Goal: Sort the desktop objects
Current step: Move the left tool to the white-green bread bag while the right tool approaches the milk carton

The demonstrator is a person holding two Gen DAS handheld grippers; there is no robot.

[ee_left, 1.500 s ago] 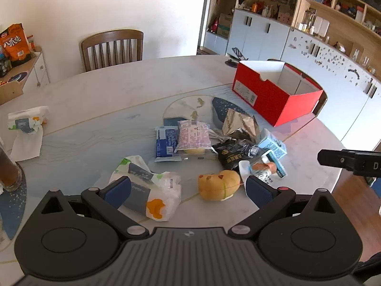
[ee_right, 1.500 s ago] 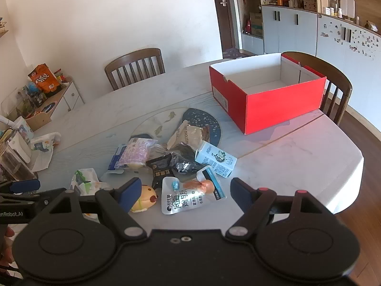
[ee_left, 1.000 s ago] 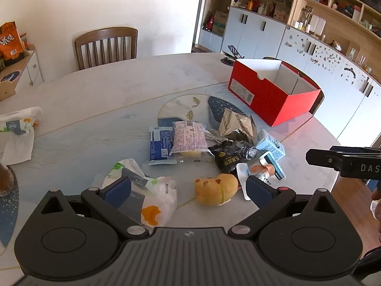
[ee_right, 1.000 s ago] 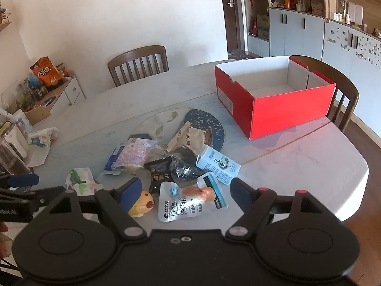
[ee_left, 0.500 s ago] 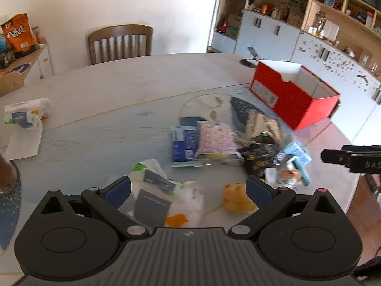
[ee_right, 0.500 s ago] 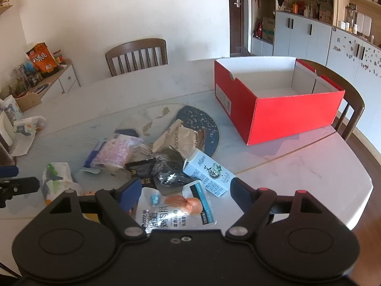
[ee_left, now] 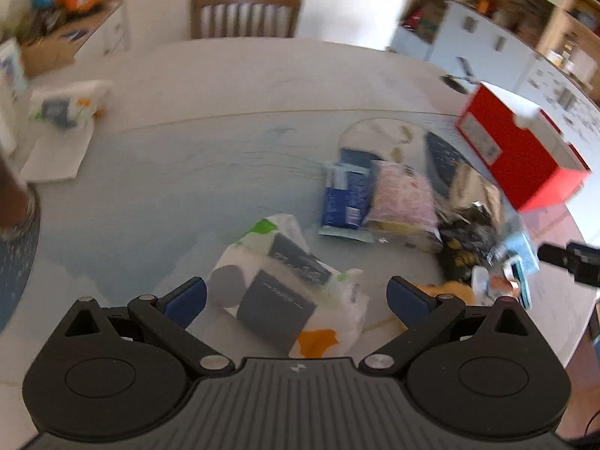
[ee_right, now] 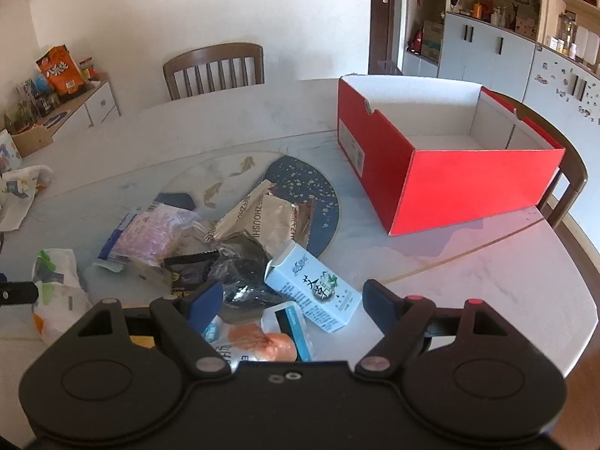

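Left gripper (ee_left: 296,296): jaws spread wide, nothing clamped; a white tissue pack (ee_left: 288,288) is seen between the blue pads, lying on the table (ee_left: 187,157). This view is blurred.

Right gripper (ee_right: 288,305): jaws wide apart, nothing held. A blue carton (ee_right: 313,290) lies tilted just beyond its pads, and a white pouch (ee_right: 258,337) with an orange picture is seen below and between them.

The snack pile sits mid-table, near the edge: a pink packet (ee_right: 153,232) at left, a tan wrapper (ee_right: 262,221) farther back on a dark round mat (ee_right: 318,195), a black wrapper (ee_right: 236,281) in the middle. A yellow toy (ee_left: 450,292) is partly hidden behind the left gripper's right finger.

A red box (ee_right: 450,172), open and empty, stands at far right, well apart from the pile. 1 chair (ee_right: 213,69) is noted at the far side.
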